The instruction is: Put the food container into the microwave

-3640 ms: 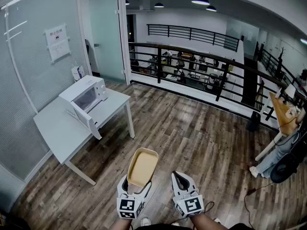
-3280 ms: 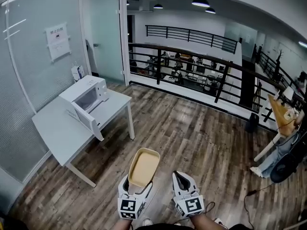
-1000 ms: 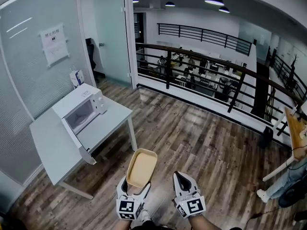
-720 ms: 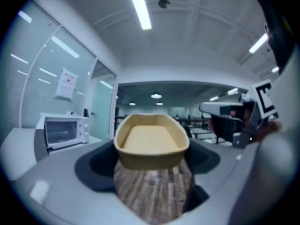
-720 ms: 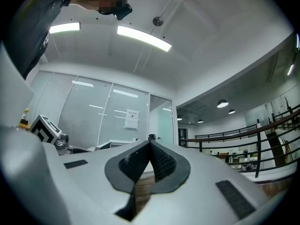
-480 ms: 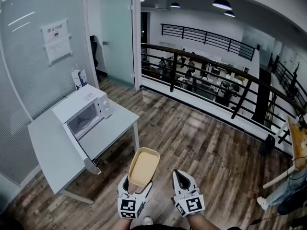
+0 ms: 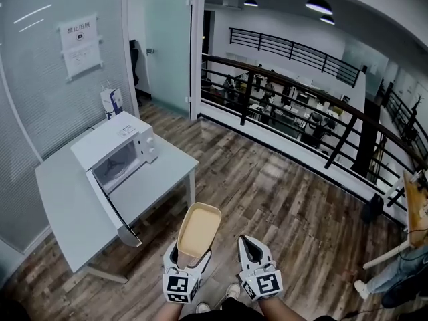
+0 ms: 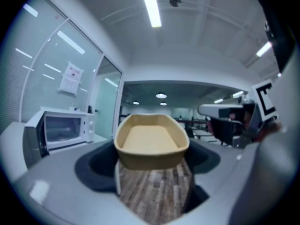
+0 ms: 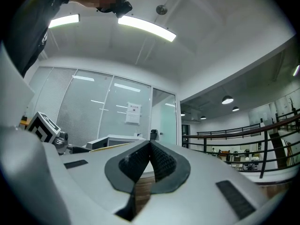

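A shallow tan food container (image 7: 198, 229) sticks out forward from my left gripper (image 7: 189, 253), whose jaws are shut on its near end. In the left gripper view the empty container (image 8: 151, 139) lies level between the two jaws of the left gripper (image 8: 152, 165). The white microwave (image 7: 114, 149) stands on a grey table (image 7: 67, 206) ahead to the left, its door (image 7: 115, 212) swung open toward me. It also shows as the microwave (image 8: 61, 128) at the left of the left gripper view. My right gripper (image 7: 247, 244) hangs beside the left one, shut and empty, the right gripper (image 9: 150, 145) pads touching.
A frosted glass wall (image 7: 40, 79) with a paper notice runs behind the table, and a glass door (image 7: 164, 52) stands beyond it. A black railing (image 7: 287, 112) crosses the wooden floor (image 7: 287, 206) ahead. A small carton (image 7: 112, 102) stands behind the microwave. A person (image 7: 394, 279) stands at the far right.
The table and microwave have come closer and lower in the head view. Both grippers keep the same pose, the container still in the left one.
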Motion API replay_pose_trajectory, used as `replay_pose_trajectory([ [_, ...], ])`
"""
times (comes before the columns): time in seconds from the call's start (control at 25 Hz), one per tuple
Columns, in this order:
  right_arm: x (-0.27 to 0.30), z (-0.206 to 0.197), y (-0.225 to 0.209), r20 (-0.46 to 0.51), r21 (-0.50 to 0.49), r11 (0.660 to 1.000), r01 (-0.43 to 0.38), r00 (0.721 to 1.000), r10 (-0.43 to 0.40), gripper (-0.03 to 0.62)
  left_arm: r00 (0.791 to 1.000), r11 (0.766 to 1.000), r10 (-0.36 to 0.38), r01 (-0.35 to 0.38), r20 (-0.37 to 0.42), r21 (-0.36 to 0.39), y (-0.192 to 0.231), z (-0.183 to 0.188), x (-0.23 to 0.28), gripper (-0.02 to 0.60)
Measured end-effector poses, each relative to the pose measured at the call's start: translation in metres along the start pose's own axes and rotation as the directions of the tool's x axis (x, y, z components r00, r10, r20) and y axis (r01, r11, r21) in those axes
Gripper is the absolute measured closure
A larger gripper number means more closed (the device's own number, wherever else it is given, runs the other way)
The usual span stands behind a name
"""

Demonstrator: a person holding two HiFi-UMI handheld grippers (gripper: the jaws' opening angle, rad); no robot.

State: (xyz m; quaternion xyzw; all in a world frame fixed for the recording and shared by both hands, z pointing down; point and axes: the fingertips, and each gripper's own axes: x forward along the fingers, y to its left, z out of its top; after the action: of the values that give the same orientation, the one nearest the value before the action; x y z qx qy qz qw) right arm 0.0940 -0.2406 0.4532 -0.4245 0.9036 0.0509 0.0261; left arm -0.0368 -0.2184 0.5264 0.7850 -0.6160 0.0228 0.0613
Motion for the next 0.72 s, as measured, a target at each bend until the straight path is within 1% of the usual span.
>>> replay_pose_trajectory([
  [0.16, 0.022, -0.009, -0.009, 0.002, 0.012, 1.0, -0.02, 1.0, 0.02, 0.595, 1.0, 1.0, 0.028, -0.029, -0.008, -0.007, 0.013, -0.004, 0.017, 0.137],
  [0.44, 0.067, -0.009, -0.036, 0.024, 0.018, 0.997, -0.077, 0.997, 0.076, 0.595, 0.996, 0.996, 0.085, -0.085, -0.004, 0.004, 0.025, 0.005, 0.053, 0.137],
  [0.72, 0.098, -0.018, -0.065, 0.028, 0.033, 0.989, -0.145, 0.989, 0.144, 0.595, 0.989, 0.989, 0.145, -0.145, 0.009, -0.007, 0.03, 0.012, 0.098, 0.137],
])
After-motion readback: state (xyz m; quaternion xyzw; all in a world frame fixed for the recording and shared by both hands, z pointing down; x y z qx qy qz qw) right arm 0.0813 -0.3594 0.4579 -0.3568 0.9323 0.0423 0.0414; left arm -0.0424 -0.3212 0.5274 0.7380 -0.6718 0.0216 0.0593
